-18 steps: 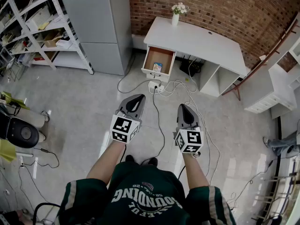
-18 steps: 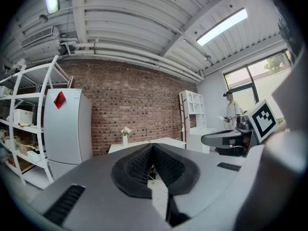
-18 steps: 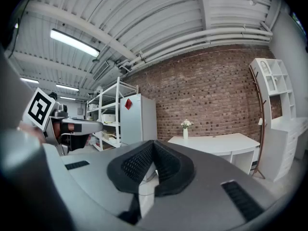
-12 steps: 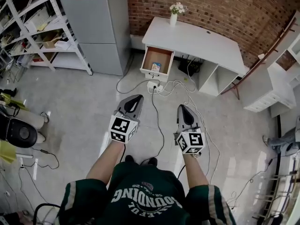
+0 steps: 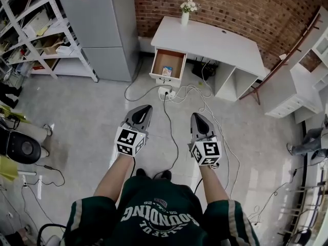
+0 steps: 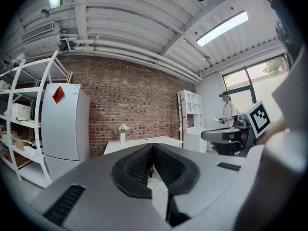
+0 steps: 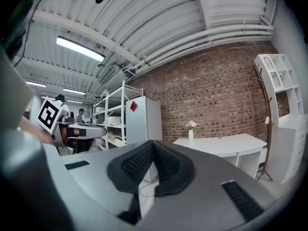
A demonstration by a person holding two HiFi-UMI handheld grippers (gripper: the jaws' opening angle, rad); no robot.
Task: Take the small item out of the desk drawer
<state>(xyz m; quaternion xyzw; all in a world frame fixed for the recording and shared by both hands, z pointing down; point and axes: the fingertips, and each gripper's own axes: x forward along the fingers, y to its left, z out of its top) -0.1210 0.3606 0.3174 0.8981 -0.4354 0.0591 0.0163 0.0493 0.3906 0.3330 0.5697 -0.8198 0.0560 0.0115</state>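
Observation:
A white desk stands against the brick wall, its left drawer pulled open. A small blue-and-white item lies inside the drawer. My left gripper and right gripper are held level over the floor, well short of the desk. Both are shut with nothing between the jaws. In the left gripper view the desk shows beyond the closed tips. The right gripper view shows the desk to the right of its closed tips.
A grey cabinet stands left of the desk, with white shelving further left. Cables and a power strip lie on the floor before the drawer. A vase of flowers sits on the desk. A white shelf unit is at right.
The desk and drawer have shifted slightly up and left in the head view. Both grippers keep their pose and stay shut.

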